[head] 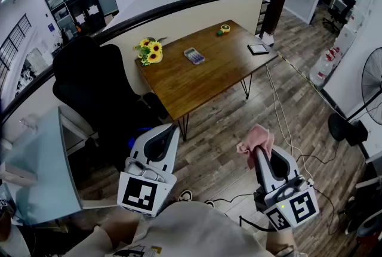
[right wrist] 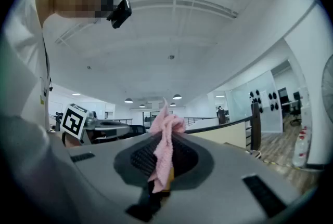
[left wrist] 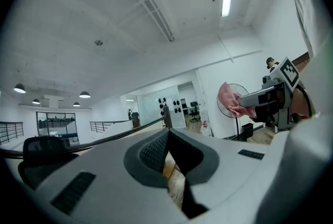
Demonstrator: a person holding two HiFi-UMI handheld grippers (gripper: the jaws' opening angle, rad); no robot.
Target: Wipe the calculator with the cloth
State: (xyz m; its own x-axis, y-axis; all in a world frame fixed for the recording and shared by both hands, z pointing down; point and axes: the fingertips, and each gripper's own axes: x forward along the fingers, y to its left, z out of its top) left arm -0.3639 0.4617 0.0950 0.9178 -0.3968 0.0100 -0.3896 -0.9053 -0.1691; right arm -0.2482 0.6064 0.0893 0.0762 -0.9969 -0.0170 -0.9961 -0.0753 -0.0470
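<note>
The grey calculator [head: 194, 56] lies on the wooden table [head: 203, 74], far ahead of both grippers. A pink cloth [head: 255, 144] is pinched in my right gripper [head: 260, 153], which is shut on it and held over the floor well short of the table. The same cloth [right wrist: 165, 151] hangs between the jaws in the right gripper view. My left gripper [head: 169, 133] is held low at the left, its jaws shut with nothing between them. From the left gripper view the pink cloth [left wrist: 229, 99] shows off to the right.
A black office chair [head: 98, 92] stands left of the table. On the table are sunflowers [head: 149, 50], a tape roll [head: 225, 28] and a small tablet [head: 258, 48]. Cables [head: 286, 130] run across the wooden floor, and a fan [head: 370, 83] stands at the right.
</note>
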